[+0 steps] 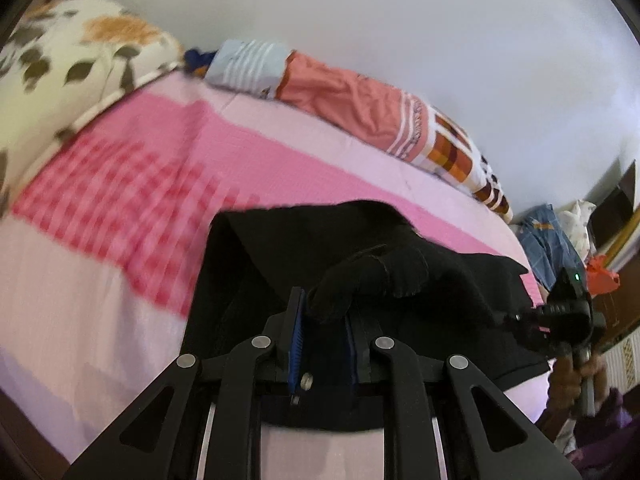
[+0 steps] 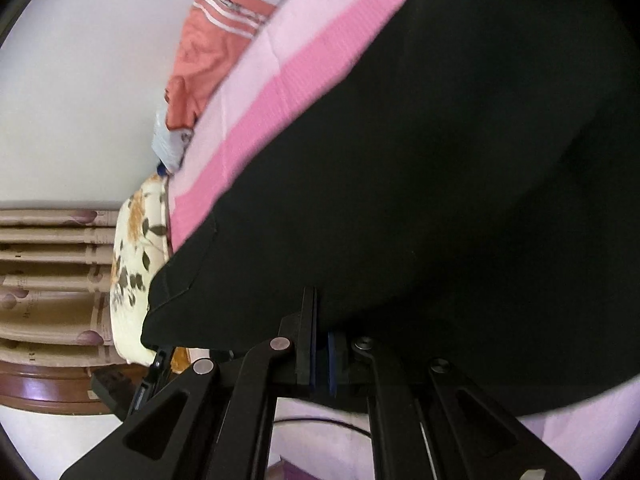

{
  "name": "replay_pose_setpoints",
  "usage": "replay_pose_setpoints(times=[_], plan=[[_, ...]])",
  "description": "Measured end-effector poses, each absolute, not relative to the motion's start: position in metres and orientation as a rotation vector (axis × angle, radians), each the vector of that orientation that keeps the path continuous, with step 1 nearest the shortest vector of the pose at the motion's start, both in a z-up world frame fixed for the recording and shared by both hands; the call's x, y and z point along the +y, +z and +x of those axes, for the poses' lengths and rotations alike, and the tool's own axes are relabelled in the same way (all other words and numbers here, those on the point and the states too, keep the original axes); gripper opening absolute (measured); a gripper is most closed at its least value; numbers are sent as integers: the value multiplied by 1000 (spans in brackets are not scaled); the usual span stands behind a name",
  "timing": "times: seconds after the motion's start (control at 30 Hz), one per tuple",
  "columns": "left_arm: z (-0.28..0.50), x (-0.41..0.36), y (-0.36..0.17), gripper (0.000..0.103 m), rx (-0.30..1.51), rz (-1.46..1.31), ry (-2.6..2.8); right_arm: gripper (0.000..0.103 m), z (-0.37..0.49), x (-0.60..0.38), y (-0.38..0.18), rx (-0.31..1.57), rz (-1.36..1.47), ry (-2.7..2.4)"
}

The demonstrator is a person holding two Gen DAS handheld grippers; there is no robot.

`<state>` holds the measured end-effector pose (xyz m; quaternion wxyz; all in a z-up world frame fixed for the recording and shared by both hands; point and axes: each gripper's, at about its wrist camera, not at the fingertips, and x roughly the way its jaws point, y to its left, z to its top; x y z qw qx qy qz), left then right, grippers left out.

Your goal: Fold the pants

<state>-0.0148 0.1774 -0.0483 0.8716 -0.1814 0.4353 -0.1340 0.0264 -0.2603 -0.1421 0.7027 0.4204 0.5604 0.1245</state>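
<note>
The black pants (image 1: pixel 280 256) lie on the pink checked bed sheet (image 1: pixel 120 200). In the left wrist view my left gripper (image 1: pixel 325 316) is shut on a bunched fold of the black cloth, pinched between its blue pads (image 1: pixel 295 344). At the right edge my right gripper (image 1: pixel 516 320), held by a hand (image 1: pixel 576 376), grips the pants' other end. In the right wrist view the pants (image 2: pixel 440 160) fill most of the frame, raised off the sheet. There my right gripper (image 2: pixel 322 320) is shut on their lower edge. The left gripper's body shows at lower left, its jaws hidden.
A floral pillow (image 1: pixel 80 60) and a salmon striped bolster (image 1: pixel 352 96) line the bed's far side against the pale wall. A heap of clothes (image 1: pixel 552 240) sits beyond the bed at right. A wooden bed frame (image 2: pixel 52 392) and a curtain (image 2: pixel 48 272) stand at the left.
</note>
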Motion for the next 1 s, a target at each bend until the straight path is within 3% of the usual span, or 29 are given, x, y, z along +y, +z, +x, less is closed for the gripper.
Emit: replay_pose_setpoints(times=[0.37, 0.47, 0.6, 0.7, 0.8, 1.0], plan=[[-56, 184, -75, 26, 1010, -163, -2, 8, -4, -253, -203, 1323, 1107, 353], [-69, 186, -62, 47, 971, -97, 119, 12, -6, -270, -205, 1269, 1153, 353], [-81, 176, -21, 65, 835, -62, 140, 39, -9, -324, -199, 1095, 1211, 283], [-80, 153, 7, 80, 759, -68, 74, 48, -15, -381, -196, 930, 1300, 198], [-68, 122, 18, 92, 746, -101, -43, 49, -15, -433, -196, 830, 1300, 119], [-41, 61, 4, 92, 823, -132, -191, 43, 4, -493, -201, 746, 1350, 163]])
